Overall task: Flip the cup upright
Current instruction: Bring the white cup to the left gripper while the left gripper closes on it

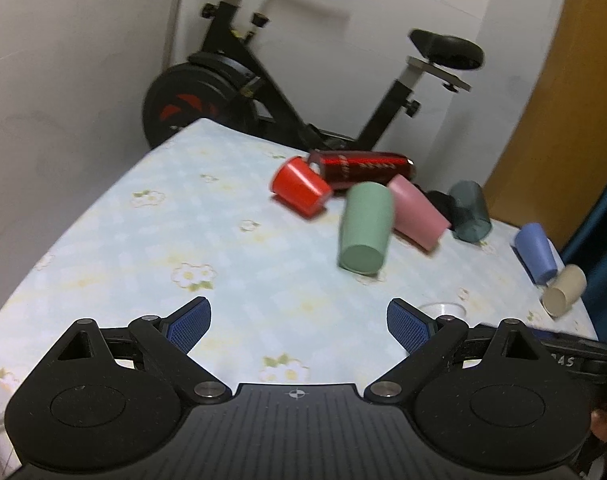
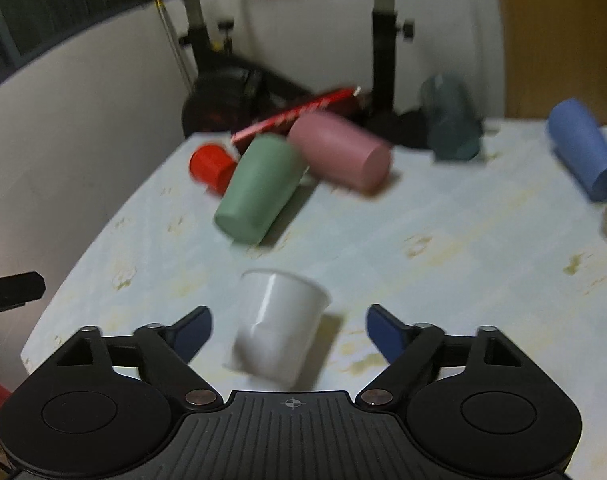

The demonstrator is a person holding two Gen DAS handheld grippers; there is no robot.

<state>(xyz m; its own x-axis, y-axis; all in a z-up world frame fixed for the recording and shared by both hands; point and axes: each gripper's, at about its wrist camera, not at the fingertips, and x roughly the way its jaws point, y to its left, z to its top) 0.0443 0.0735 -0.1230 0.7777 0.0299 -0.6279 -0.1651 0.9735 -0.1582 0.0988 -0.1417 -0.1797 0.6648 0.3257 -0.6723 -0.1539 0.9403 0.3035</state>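
Note:
A white cup stands rim up between the open fingers of my right gripper, which do not touch it; its rim also shows in the left wrist view. Several cups lie on their sides on the floral tablecloth: a green one, a pink one, a red one, a dark teal one, a blue one and a beige one. My left gripper is open and empty above the table.
A red bottle lies behind the cups. An exercise bike stands behind the table. A white wall is on the left and a wooden door on the right. The right gripper's body shows by the table's right edge.

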